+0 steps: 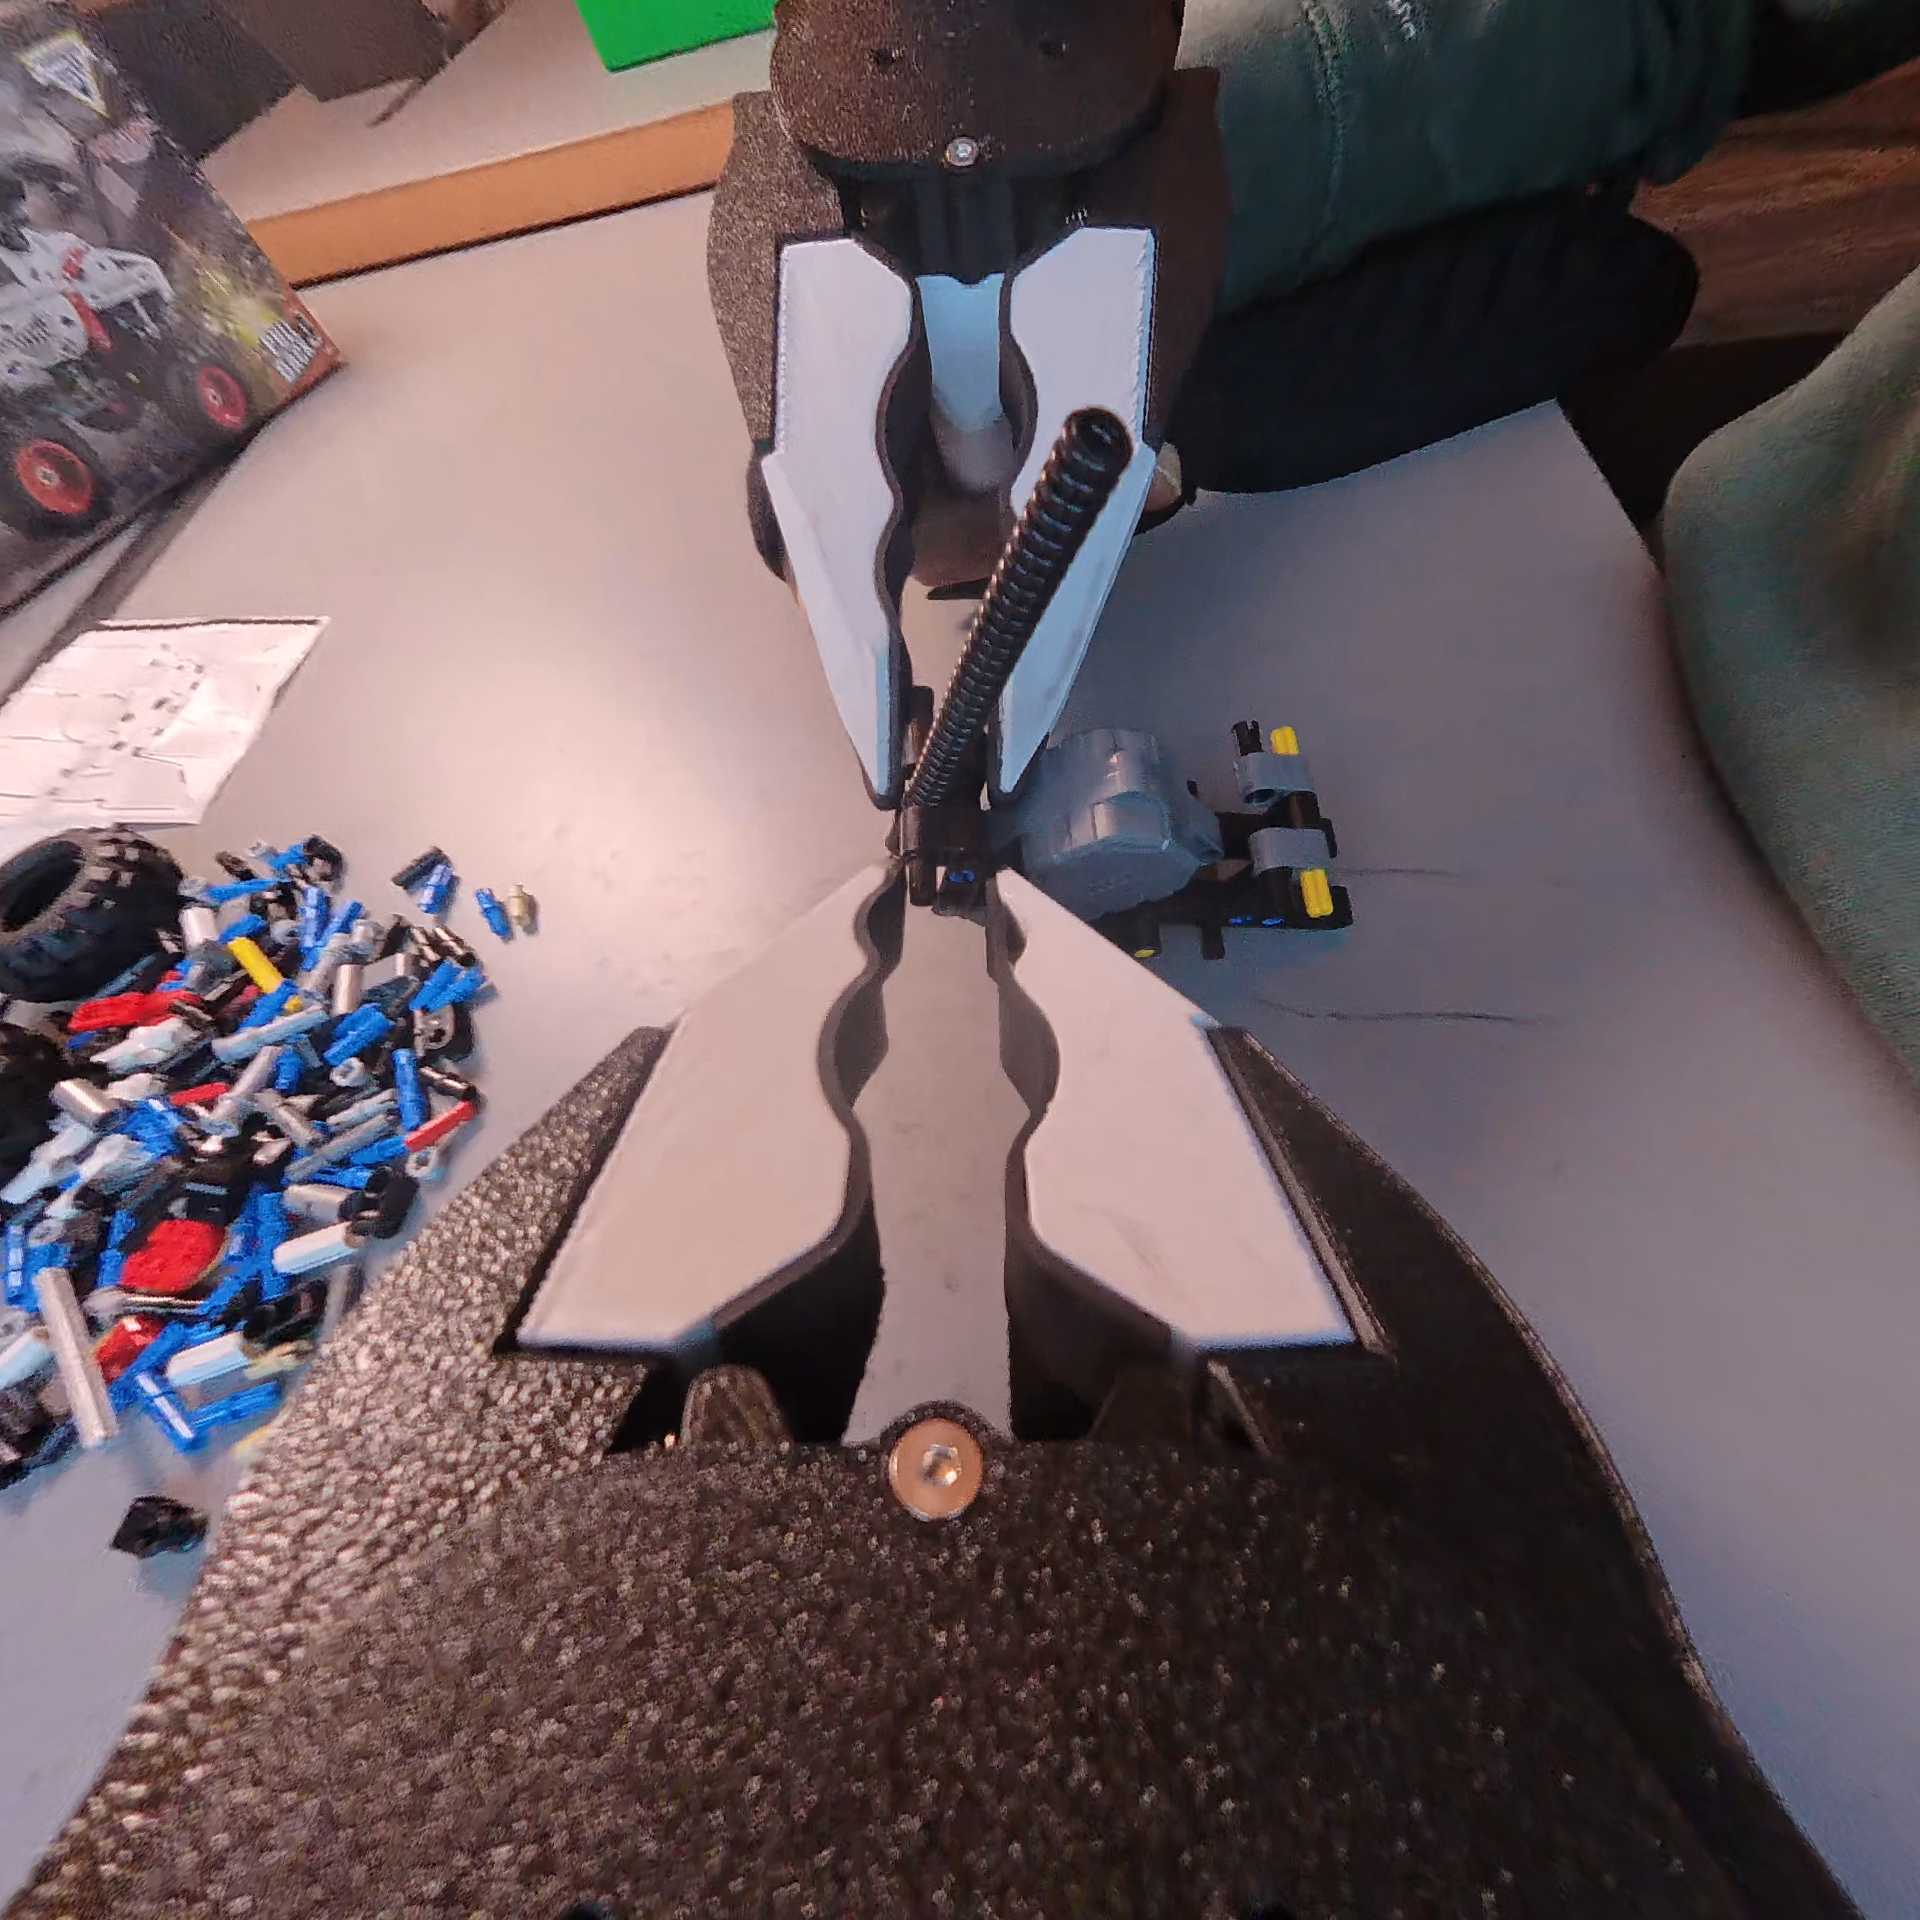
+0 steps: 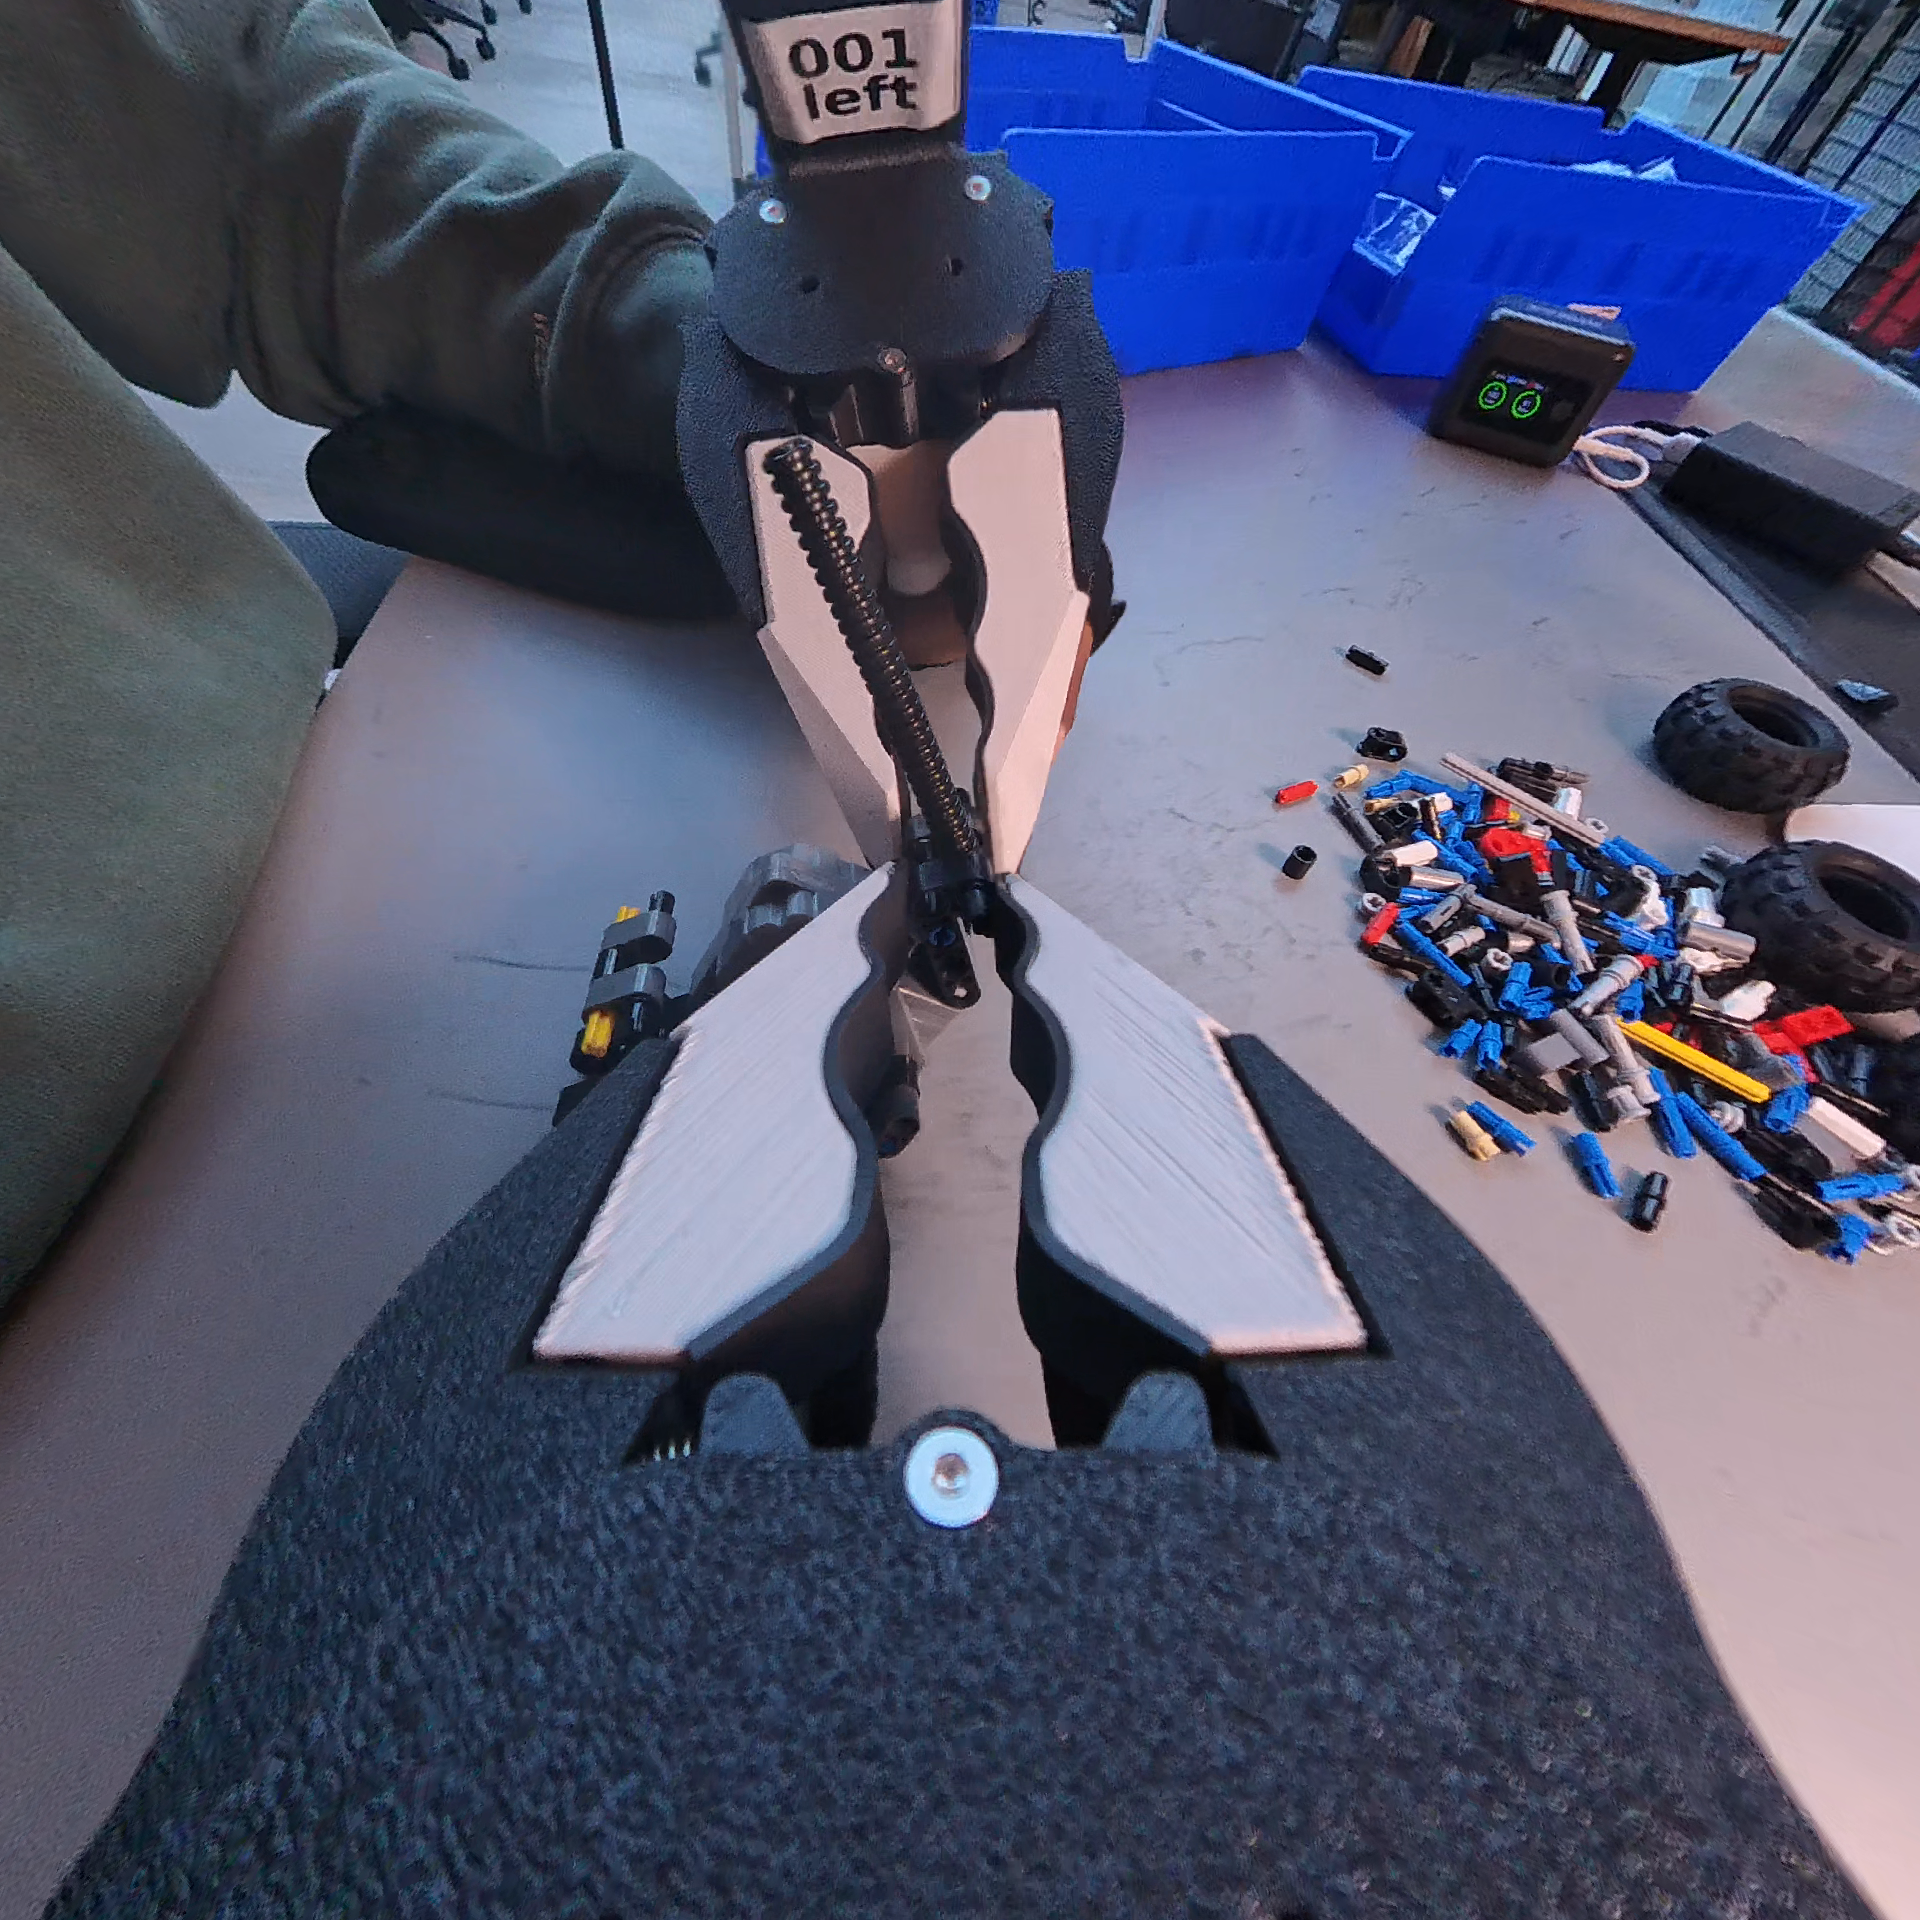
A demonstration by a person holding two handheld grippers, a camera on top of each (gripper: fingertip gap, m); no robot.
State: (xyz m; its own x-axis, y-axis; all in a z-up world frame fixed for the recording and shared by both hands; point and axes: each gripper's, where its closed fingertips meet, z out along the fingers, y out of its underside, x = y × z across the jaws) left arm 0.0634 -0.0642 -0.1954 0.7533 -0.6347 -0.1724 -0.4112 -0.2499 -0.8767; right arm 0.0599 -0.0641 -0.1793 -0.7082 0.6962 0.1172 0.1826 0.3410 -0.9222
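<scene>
Where the two grippers meet tip to tip, the small black connector [image 2: 940, 883] is largely hidden, so which one bears on it cannot be told. The left gripper [image 1: 940, 883] and the right gripper [image 2: 951, 894] each show fingers drawn near together at the tips. A black ribbed hose [image 1: 1013, 613] rises from the connector, tilted. Behind it the grey-and-black assembly [image 1: 1153, 831] lies on the table [image 1: 623, 468], partly covered. Blue bins [image 2: 1558, 239] stand far back, contents unclear. Loose pieces [image 2: 1621, 987] lie heaped beside tyres [image 2: 1751, 743].
</scene>
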